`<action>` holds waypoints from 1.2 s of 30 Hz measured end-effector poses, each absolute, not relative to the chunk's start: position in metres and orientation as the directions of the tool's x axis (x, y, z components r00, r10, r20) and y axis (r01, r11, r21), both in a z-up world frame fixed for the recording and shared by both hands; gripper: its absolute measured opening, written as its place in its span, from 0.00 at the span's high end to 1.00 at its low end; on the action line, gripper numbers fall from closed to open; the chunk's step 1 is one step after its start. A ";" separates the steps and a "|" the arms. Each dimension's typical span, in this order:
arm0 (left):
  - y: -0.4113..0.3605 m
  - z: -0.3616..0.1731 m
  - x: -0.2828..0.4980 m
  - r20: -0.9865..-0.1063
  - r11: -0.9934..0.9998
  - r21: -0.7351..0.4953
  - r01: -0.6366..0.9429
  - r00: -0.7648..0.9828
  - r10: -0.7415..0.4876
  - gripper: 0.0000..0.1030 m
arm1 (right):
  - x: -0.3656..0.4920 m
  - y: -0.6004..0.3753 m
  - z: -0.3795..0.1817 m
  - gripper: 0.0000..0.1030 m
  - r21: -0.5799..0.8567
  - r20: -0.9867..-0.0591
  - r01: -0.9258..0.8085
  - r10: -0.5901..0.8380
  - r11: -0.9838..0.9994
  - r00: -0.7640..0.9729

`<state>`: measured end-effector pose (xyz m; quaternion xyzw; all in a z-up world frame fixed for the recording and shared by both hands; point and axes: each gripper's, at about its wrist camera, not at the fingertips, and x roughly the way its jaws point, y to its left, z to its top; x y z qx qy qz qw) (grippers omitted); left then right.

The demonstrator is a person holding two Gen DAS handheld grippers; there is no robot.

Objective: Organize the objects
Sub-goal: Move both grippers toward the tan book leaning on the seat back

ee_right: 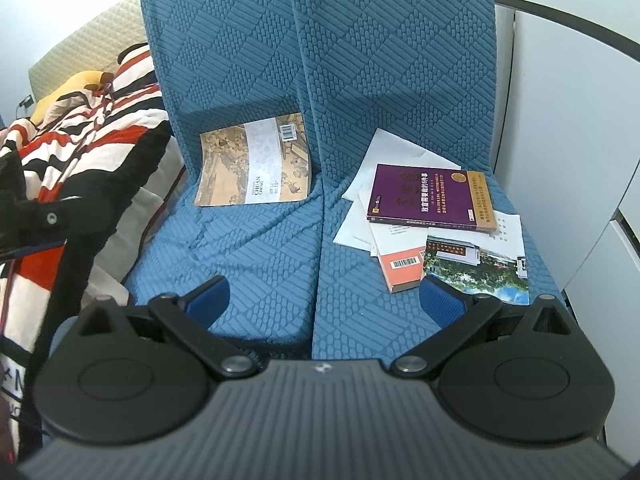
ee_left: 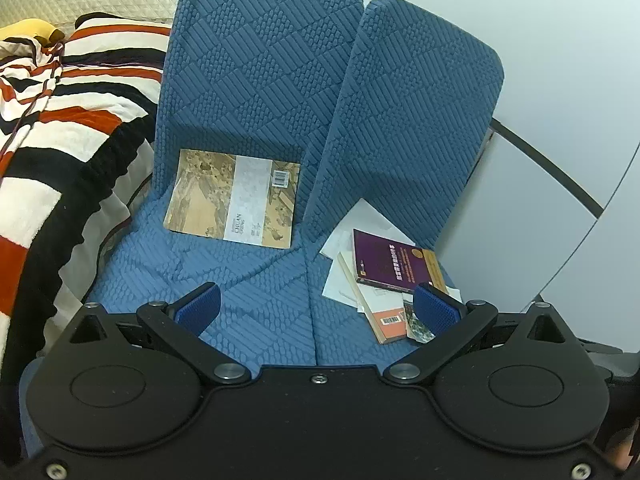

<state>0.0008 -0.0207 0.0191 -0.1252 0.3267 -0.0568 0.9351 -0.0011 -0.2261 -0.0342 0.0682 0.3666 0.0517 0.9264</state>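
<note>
Leaning against the backrest of the left blue seat cushion [ee_left: 224, 280], the tan painted-cover book [ee_left: 234, 196] stands tilted with its lower edge on the seat, close to the seam between the two cushions. On the right seat cushion [ee_right: 352, 292] the other things lie in a loose heap near its rear and right edges. The purple book [ee_right: 430, 196] is on top, flat, overlapping white paper sheets [ee_right: 394, 148] that reach back to the foot of the backrest. Under the purple book's front edge an orange-backed book [ee_right: 402, 270] with a barcode sticks out toward the seat's front edge, and just beside it, partly over it, lies a photo booklet [ee_right: 478, 270] showing buildings and trees.

The left gripper [ee_left: 318, 308] hangs above the front of the seats, over the seam, its jaws spread wide and holding nothing; its right finger [ee_left: 436, 308] shows in front of the heap's near corner, though whether it touches cannot be told. The right gripper [ee_right: 324, 298] hovers likewise over the seam near the front edge, jaws released and empty, its right fingertip [ee_right: 442, 300] just in front of the photo booklet's near edge.

Left of the seats a striped blanket [ee_left: 60, 120] in orange, black and white is bunched on a bed. White cabinet panels [ee_right: 560, 140] stand right of the seats.
</note>
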 end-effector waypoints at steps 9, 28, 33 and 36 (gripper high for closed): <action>-0.017 0.025 -0.012 -0.606 0.965 -0.262 0.021 0.775 -0.181 0.00 | -0.009 -0.227 -0.026 0.00 0.180 -0.677 -0.041 0.154 0.983 0.720; -0.017 0.013 0.002 -0.611 0.966 -0.258 -0.010 0.776 -0.155 0.00 | 0.009 -0.224 -0.036 0.00 0.177 -0.676 -0.073 0.175 0.982 0.715; -0.011 0.005 0.009 -0.612 0.966 -0.249 -0.068 0.784 -0.103 0.00 | 0.018 -0.222 -0.047 0.00 0.174 -0.680 -0.086 0.183 0.981 0.710; -0.006 -0.003 0.015 -0.622 0.964 -0.254 -0.082 0.777 -0.098 0.00 | 0.023 -0.221 -0.054 0.00 0.172 -0.686 -0.087 0.183 0.981 0.704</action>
